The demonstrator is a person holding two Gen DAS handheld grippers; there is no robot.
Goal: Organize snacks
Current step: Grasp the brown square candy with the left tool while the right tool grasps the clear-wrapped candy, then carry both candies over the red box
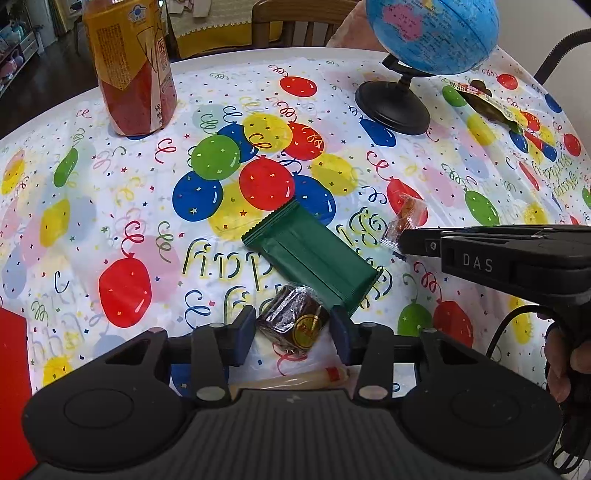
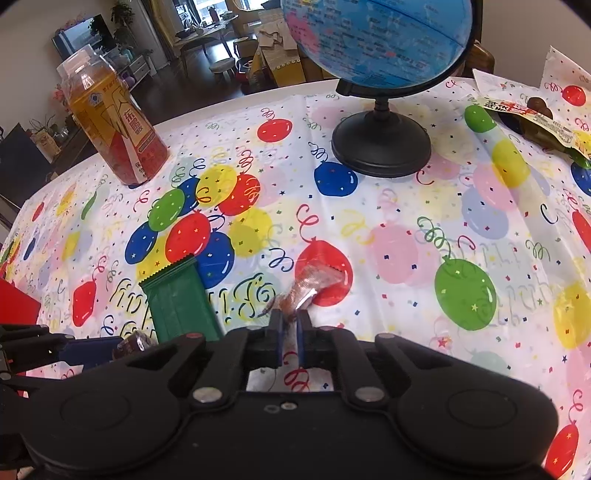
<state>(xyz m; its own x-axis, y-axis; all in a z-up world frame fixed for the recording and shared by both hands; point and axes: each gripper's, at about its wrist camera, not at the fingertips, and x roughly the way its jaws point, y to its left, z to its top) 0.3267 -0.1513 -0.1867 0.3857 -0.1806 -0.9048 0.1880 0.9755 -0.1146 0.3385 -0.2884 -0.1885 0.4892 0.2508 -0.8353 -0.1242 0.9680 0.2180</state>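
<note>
Left wrist view: the left gripper (image 1: 293, 334) stands partly open, its two blue pads either side of a dark brown wrapped snack (image 1: 293, 325) bearing a gold round label; whether the pads actually press on it cannot be told. A green wrapper bar (image 1: 312, 256) lies flat just beyond, its near corner beside the brown snack. A pale stick snack (image 1: 295, 380) with a red tip lies under the gripper body. The right gripper (image 1: 400, 242) enters from the right, its tip at a small clear packet (image 1: 400, 221) of orange-brown content. A drink bottle (image 1: 131, 70) stands at far left, a globe (image 1: 430, 33) on a black base at far right, and a dark opened pouch (image 1: 487, 101) beyond it, all on the balloon-print tablecloth (image 1: 110, 206). A red object (image 1: 13, 387) shows at the left edge.

Right wrist view: the right gripper (image 2: 290, 334) is nearly closed, pads pinching the near end of the small clear packet (image 2: 314, 284), which rests over a red balloon print. The green wrapper bar (image 2: 181, 299) lies to the left; the left gripper (image 2: 127, 343) and the dark brown wrapped snack (image 2: 133, 343) appear at lower left. The drink bottle (image 2: 114, 133), globe (image 2: 376, 37) and dark opened pouch (image 2: 539, 125) stand well apart along the far side of the balloon-print tablecloth (image 2: 406, 240)
</note>
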